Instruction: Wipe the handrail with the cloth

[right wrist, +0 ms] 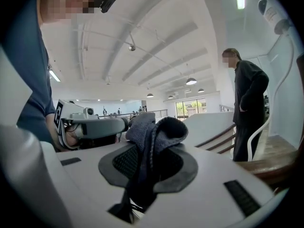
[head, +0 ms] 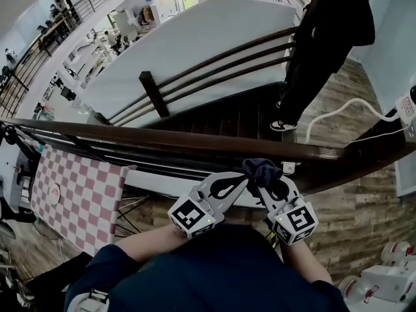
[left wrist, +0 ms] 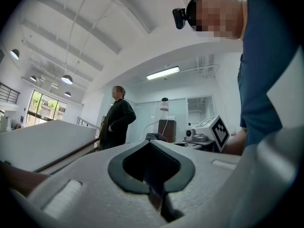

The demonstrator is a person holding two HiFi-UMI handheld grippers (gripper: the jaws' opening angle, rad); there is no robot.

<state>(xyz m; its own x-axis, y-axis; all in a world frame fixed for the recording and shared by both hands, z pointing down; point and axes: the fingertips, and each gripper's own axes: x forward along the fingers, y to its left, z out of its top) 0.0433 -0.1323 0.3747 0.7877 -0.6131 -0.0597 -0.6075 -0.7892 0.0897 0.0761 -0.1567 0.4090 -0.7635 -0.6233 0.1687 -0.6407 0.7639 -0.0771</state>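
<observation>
I have the right claw (head: 268, 186) pinched on a dark blue cloth (head: 263, 169). In the right gripper view the cloth bunches up out of the top of the closed pads and a tail of it hangs down through the slot. The left claw (head: 235, 186) is pressed together, and in its own view I see nothing caught between the pads. The two claws sit side by side, close in front of my body, with their tips angled in toward each other. The handrail (head: 162, 137) is a dark wooden bar lying just ahead of both tips. Its long axis runs left to right across the head view, square to the way the claws point, and it reaches much further to my left than to my right. The bunched cloth comes right up to the rail's near edge, but I cannot tell whether it is touching the wood yet. I judge the wipe has not started. The right claw has the cloth, so it should be the one to push the wad forward and up onto the top of the rail, then slide it along the rail's length. A person (head: 325, 38) stands on the stairs beyond the rail, well apart from my claws.
</observation>
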